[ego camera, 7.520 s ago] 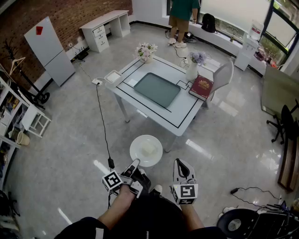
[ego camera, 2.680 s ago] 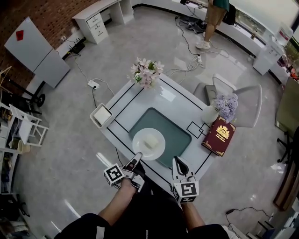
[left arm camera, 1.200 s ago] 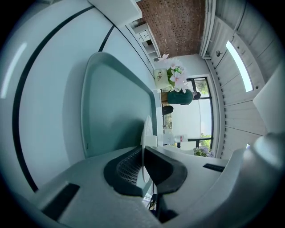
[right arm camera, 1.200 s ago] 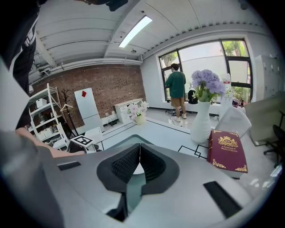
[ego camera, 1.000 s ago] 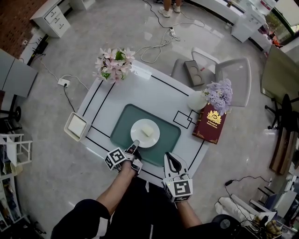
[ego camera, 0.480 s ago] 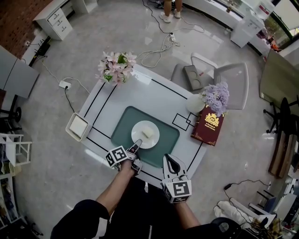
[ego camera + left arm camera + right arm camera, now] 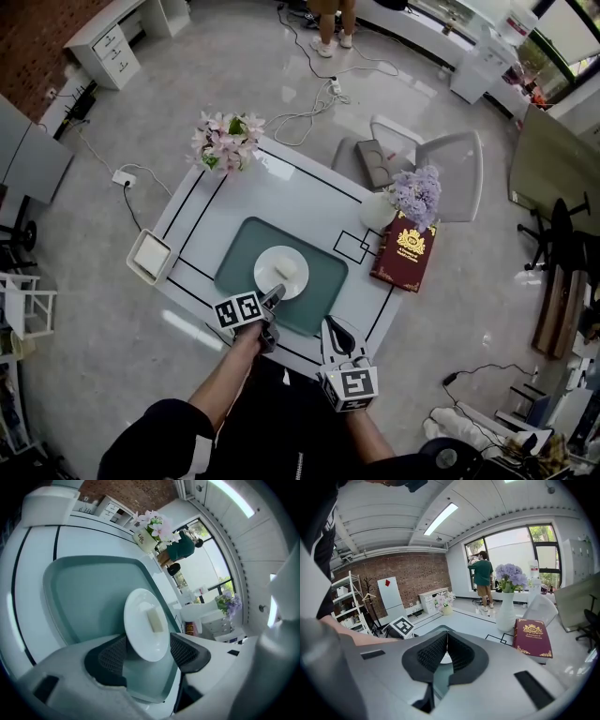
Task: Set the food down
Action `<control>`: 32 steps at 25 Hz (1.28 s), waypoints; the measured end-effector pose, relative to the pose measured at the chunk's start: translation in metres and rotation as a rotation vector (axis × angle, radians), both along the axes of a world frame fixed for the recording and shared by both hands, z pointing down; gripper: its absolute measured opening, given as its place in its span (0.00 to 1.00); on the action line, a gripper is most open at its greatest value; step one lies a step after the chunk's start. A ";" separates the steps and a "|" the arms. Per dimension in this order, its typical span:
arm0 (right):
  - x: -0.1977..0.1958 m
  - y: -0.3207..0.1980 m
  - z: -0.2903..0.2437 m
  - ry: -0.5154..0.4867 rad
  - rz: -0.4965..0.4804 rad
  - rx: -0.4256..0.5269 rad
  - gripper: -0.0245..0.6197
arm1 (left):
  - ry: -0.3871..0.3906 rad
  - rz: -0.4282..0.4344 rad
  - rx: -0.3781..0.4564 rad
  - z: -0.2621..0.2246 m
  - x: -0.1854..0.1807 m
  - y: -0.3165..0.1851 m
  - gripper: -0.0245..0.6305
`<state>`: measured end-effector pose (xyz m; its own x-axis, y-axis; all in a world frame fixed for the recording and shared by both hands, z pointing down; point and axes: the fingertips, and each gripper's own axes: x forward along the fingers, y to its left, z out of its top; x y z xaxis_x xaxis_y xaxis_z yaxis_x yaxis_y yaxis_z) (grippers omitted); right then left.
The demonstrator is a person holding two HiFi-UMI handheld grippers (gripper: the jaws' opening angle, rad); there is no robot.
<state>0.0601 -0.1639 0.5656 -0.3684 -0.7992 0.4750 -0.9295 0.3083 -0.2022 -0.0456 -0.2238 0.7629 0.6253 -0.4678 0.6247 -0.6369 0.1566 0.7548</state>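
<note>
1. Left gripper (image 7: 147, 654): jaws opening wide, with the near rim of the white plate (image 7: 136, 632) between the pads, which are not pressing on it
2. The plate, carrying a pale block of food (image 7: 155, 620), rests on the grey-green mat (image 7: 89, 592) on the white table (image 7: 291, 192)
3. Right gripper (image 7: 445, 652): jaws together, empty, near the table's edge

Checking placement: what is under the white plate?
The white plate rests on the teal mat, which lies on the white table. The mat patch directly beneath the plate is covered, so nothing there can be checked.
</note>
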 end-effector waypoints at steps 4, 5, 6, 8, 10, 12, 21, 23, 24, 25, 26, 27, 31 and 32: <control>0.009 0.010 -0.002 0.016 0.012 0.016 0.05 | -0.035 -0.009 -0.058 0.004 0.001 0.002 0.45; 0.011 0.012 -0.002 0.019 0.011 0.021 0.05 | -0.016 -0.031 -0.073 0.005 0.001 0.003 0.45; 0.012 0.014 -0.002 0.023 0.009 0.024 0.05 | 0.003 -0.052 -0.087 0.005 0.000 0.004 0.45; 0.018 0.017 -0.003 0.032 0.015 0.029 0.05 | 0.022 -0.080 -0.104 0.007 -0.001 0.010 0.45; 0.025 0.016 -0.007 0.022 0.038 0.040 0.05 | 0.026 -0.092 -0.102 0.007 -0.001 0.013 0.44; 0.028 0.013 -0.016 0.005 0.050 0.052 0.05 | 0.037 -0.106 -0.095 0.004 -0.002 0.014 0.44; 0.035 0.018 -0.021 0.002 0.020 0.082 0.05 | 0.045 -0.067 0.080 -0.054 -0.015 0.034 0.44; 0.030 0.020 -0.025 0.008 -0.003 0.090 0.05 | 0.070 -0.005 0.158 -0.082 -0.012 0.040 0.40; 0.028 0.019 -0.030 0.010 -0.002 0.098 0.05 | 0.075 0.021 0.196 -0.095 -0.012 0.043 0.35; 0.026 0.018 -0.037 0.016 0.007 0.109 0.05 | 0.076 0.038 0.231 -0.107 -0.012 0.047 0.27; 0.025 0.018 -0.043 0.026 0.015 0.123 0.05 | 0.078 0.049 0.268 -0.119 -0.013 0.050 0.14; 0.023 0.020 -0.046 0.035 0.017 0.135 0.05 | 0.085 0.059 0.312 -0.131 -0.012 0.052 0.05; 0.009 0.030 -0.044 0.031 -0.026 0.138 0.05 | 0.071 0.128 0.544 -0.183 -0.004 0.061 0.04; 0.006 0.032 -0.041 0.024 -0.038 0.133 0.05 | 0.025 0.157 0.611 -0.193 -0.003 0.064 0.04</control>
